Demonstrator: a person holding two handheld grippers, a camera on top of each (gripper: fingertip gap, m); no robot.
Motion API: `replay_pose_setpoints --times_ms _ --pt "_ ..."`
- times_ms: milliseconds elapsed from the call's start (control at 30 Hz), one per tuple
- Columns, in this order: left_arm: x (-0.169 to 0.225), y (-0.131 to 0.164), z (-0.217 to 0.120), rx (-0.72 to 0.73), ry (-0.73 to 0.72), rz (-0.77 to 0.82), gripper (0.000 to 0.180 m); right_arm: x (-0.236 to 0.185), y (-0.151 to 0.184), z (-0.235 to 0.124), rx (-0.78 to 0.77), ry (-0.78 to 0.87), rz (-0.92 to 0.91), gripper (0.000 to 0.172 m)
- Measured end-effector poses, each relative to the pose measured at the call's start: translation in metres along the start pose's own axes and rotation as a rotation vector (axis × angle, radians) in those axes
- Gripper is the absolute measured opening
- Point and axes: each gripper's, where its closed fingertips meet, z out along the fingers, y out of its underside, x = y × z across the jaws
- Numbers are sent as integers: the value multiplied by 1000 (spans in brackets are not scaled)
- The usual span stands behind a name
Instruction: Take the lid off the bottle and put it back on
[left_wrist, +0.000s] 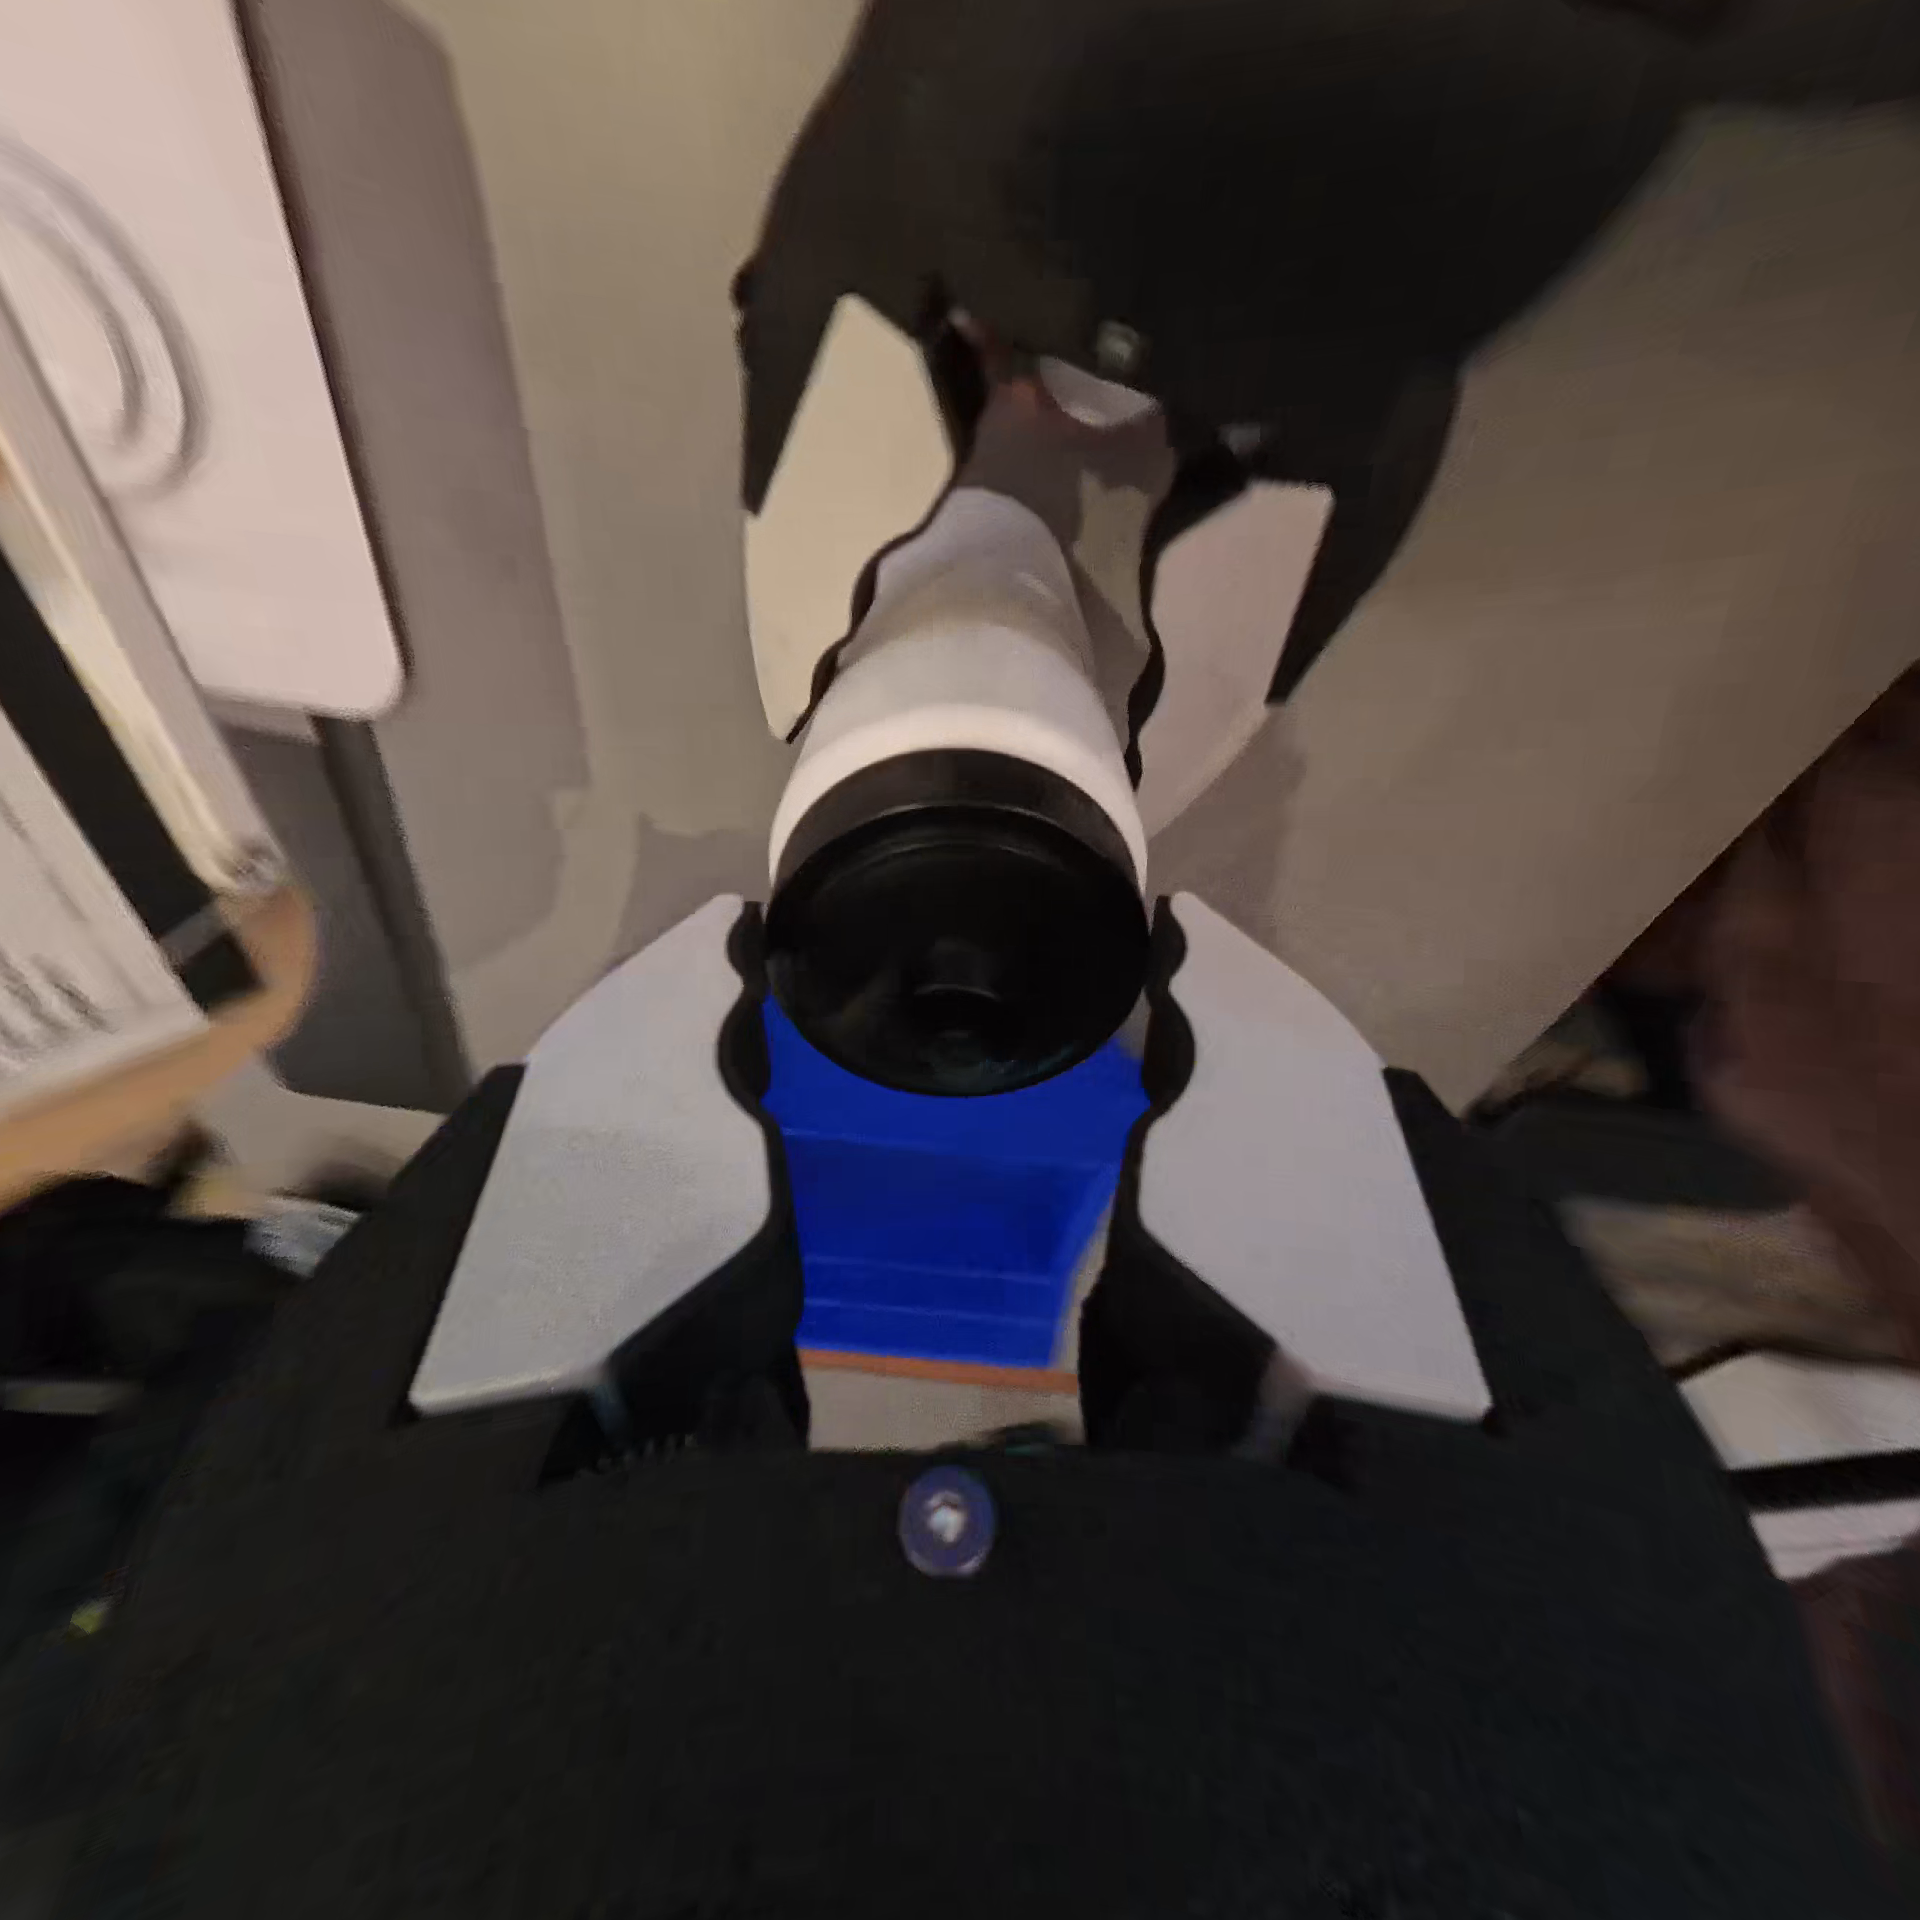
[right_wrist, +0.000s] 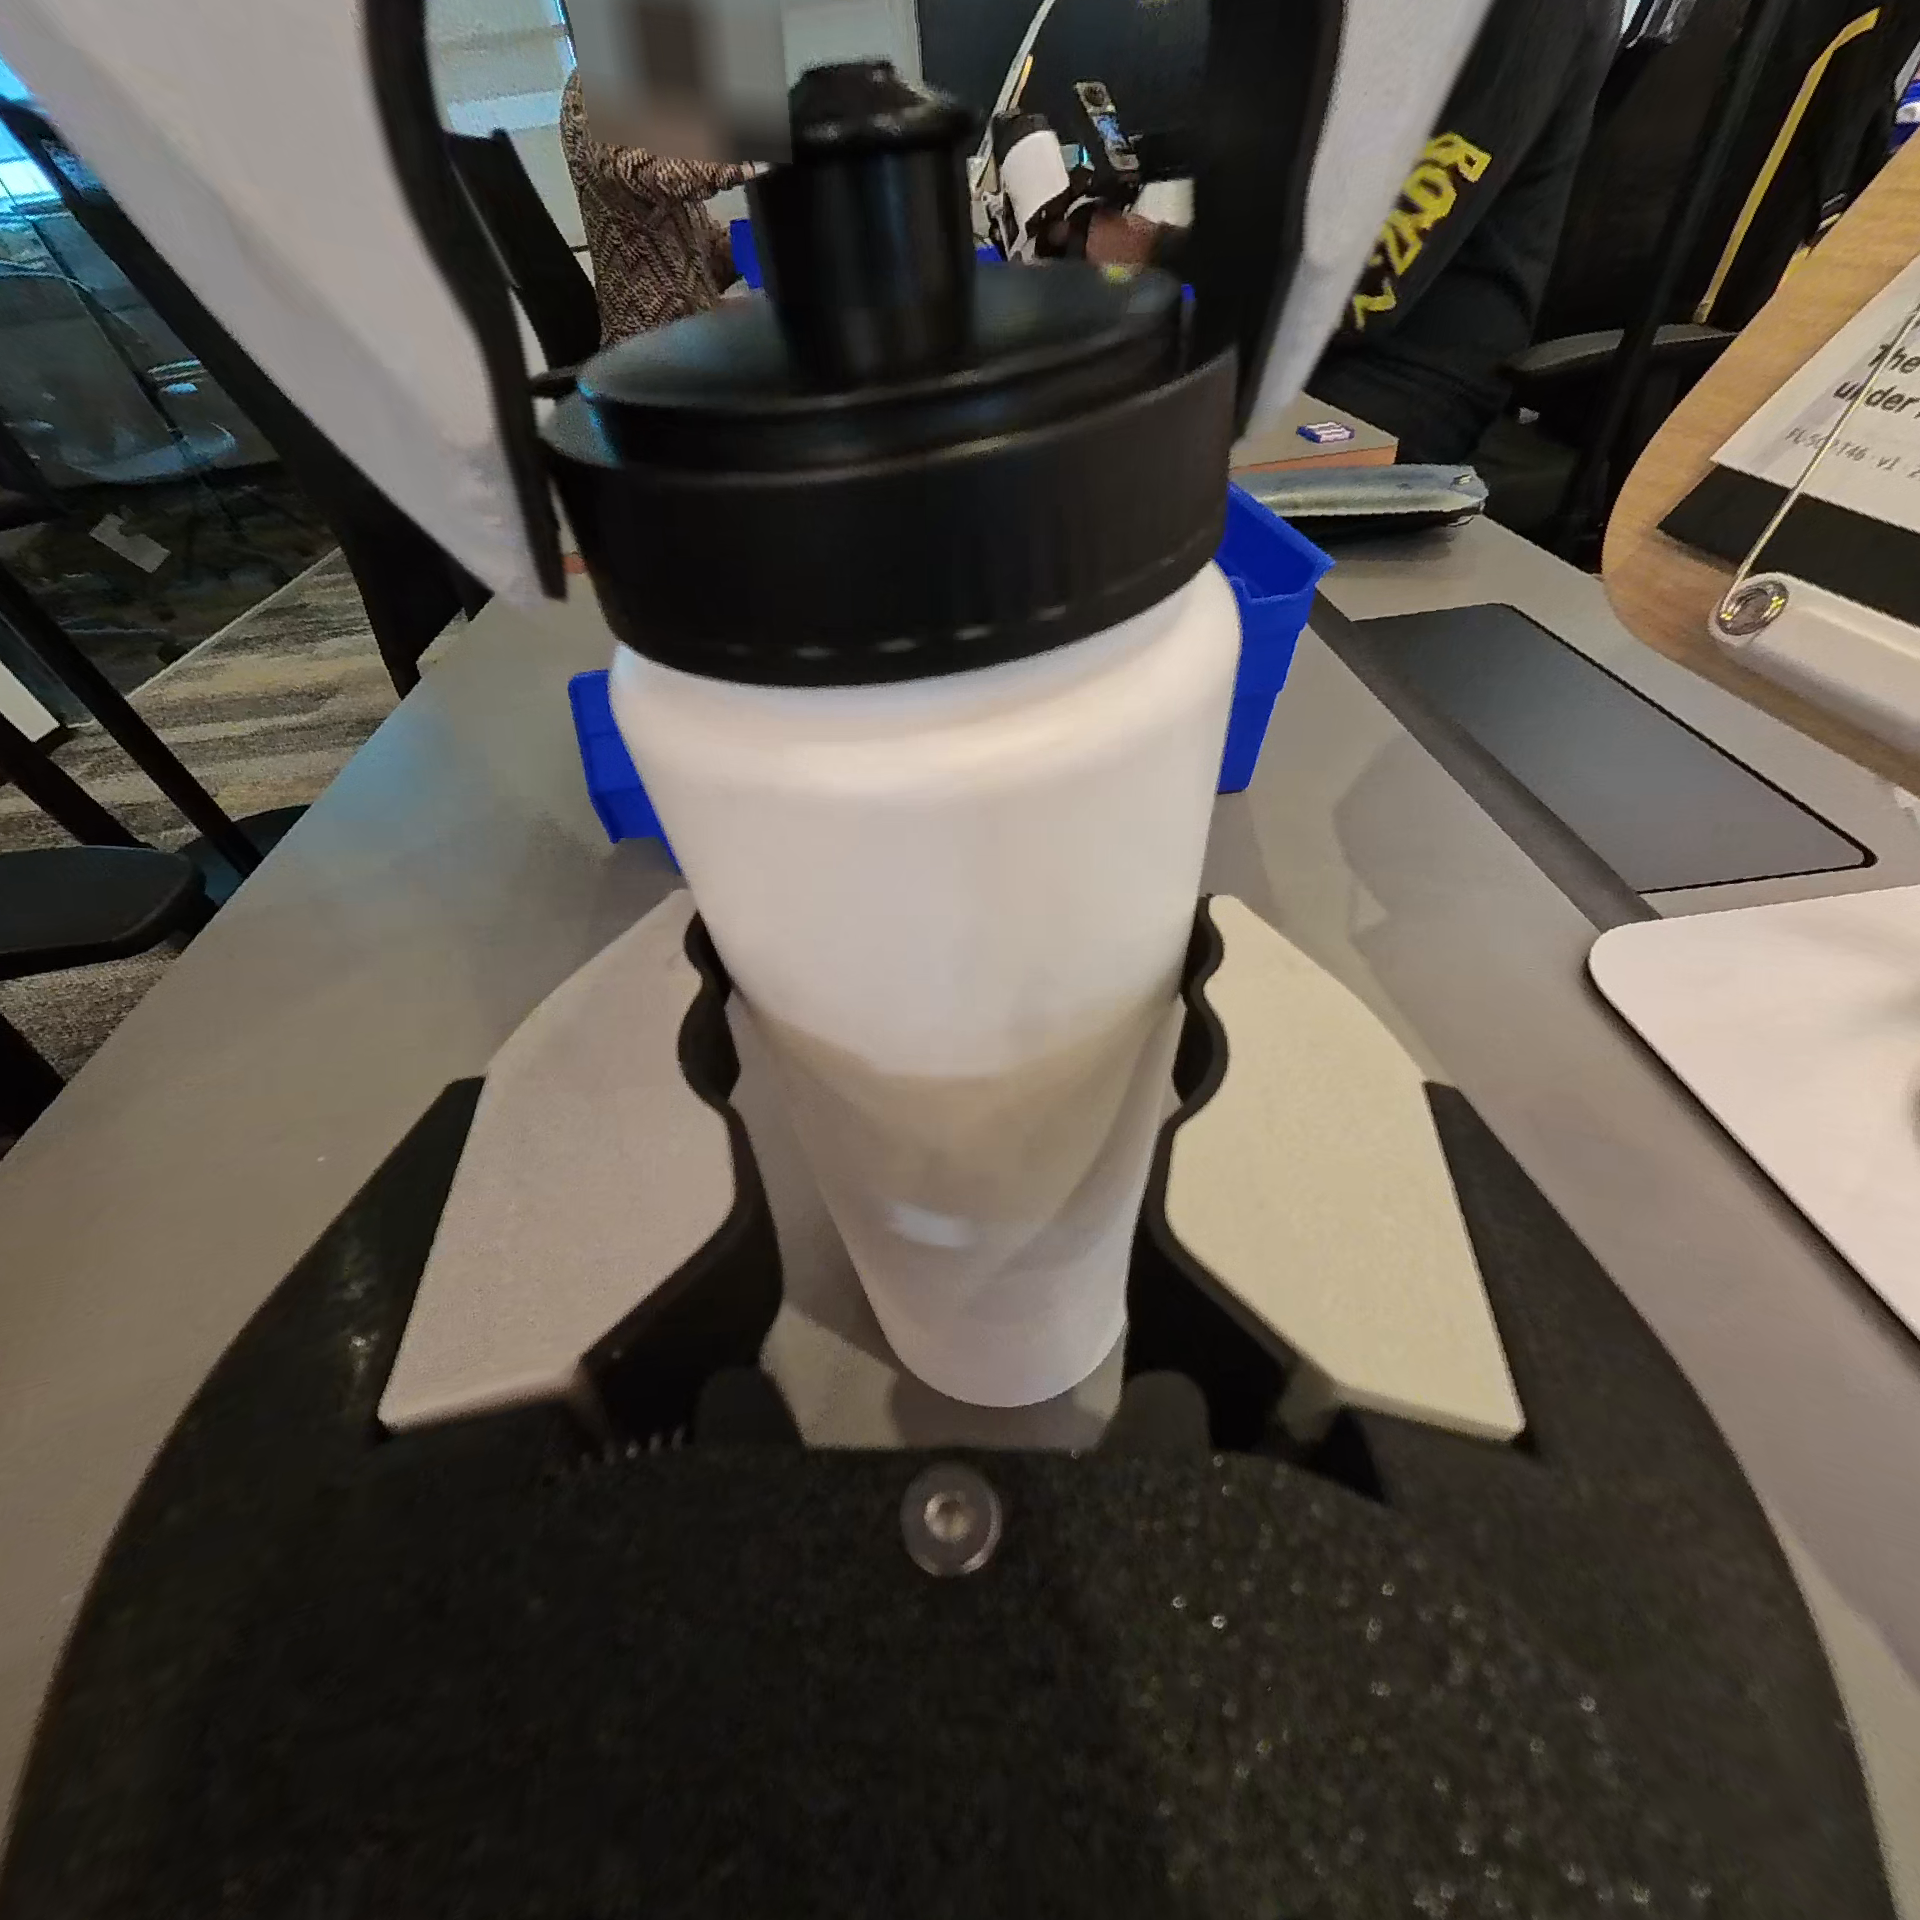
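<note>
Left gripper (left_wrist: 956, 971) clamped on the black ribbed screw lid (left_wrist: 956, 935), right gripper (right_wrist: 951, 1023) clamped on the white plastic bottle body (right_wrist: 935, 883)

Bottle is upright over the grey desk (right_wrist: 364, 935), blue plastic bin (right_wrist: 1262, 644) behind it. Lid looks fully seated, spout up, so this reads as the twisting stage. Next: left twists, right holds the body firm against slip

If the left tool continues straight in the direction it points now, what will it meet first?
The black lid of the white bottle is the first thing: the left tool points down onto it, its fingers already at the lid's sides. Further travel would likely press into the lid top; depth is unclear.
</note>
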Motion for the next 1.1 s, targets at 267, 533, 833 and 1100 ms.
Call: replay_pose_setpoints --times_ms 267,533,833,1100 --pt "-1 2 0 -102 -133 322 70 0 0 1 13 -4 8 84" --pt "10 -13 -22 177 -88 -146 101 0 0 1 12 -6 13 84" --pt "-6 -3 -1 246 93 -766 81 0 1 1 13 -13 26 84" --pt "0 -2 0 120 85 -345 70 -1 2 1 16 -22 30 84"
